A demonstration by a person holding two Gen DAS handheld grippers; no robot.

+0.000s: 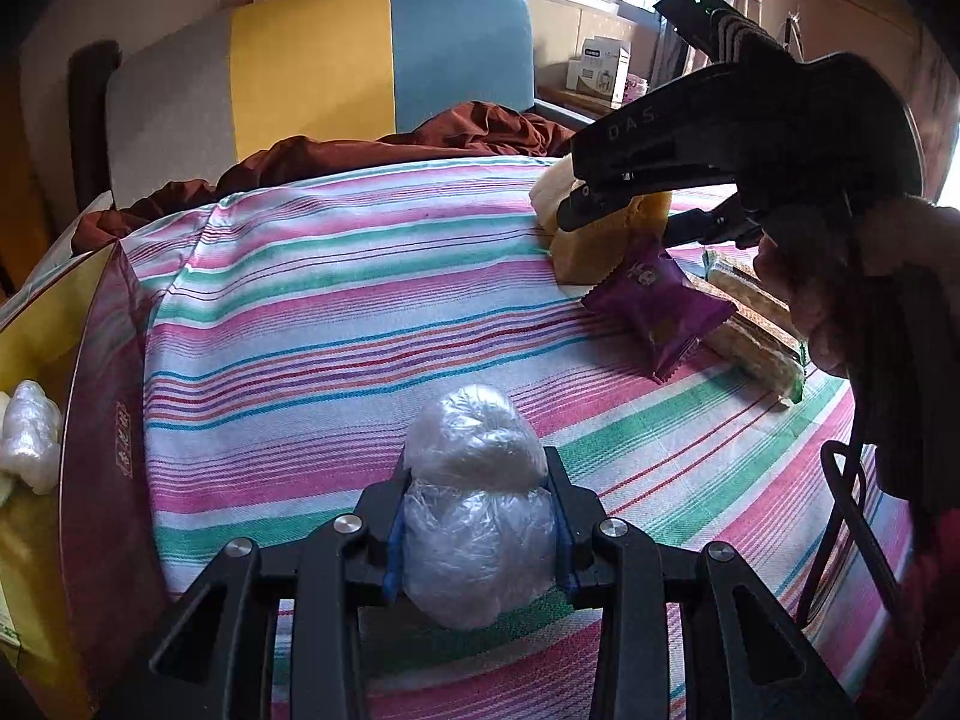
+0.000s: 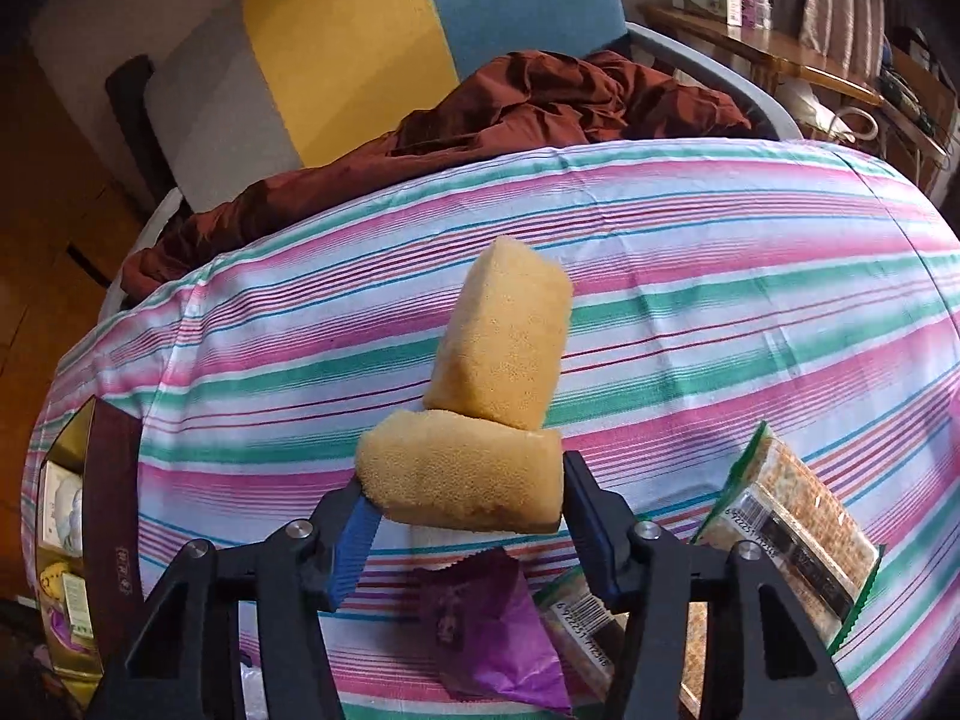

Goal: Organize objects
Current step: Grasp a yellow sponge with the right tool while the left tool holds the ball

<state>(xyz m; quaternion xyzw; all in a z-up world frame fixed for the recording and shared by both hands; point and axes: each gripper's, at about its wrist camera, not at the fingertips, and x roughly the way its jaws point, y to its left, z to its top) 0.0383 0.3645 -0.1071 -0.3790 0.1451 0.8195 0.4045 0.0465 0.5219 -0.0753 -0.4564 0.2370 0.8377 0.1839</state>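
My left gripper [image 1: 477, 516] is shut on a clear plastic-wrapped bundle [image 1: 477, 510], held just over the striped cloth [image 1: 336, 312]. My right gripper [image 2: 468, 486] is shut on a yellow sponge [image 2: 468, 474], with a second yellow sponge [image 2: 504, 342] standing against it. In the left wrist view the right gripper [image 1: 618, 210] holds the sponge [image 1: 594, 252] at the right. A purple snack packet [image 1: 657, 306] and cracker packs [image 1: 756, 324] lie beside it; they also show in the right wrist view, the packet [image 2: 480, 624] and the packs [image 2: 798, 528].
A dark red box [image 1: 102, 420] with a yellow interior stands at the left edge, holding a white wrapped item [image 1: 27, 432]; it also shows in the right wrist view [image 2: 114, 480]. A brown blanket [image 2: 510, 114] and a grey-yellow-blue headboard [image 1: 312, 72] lie beyond the cloth.
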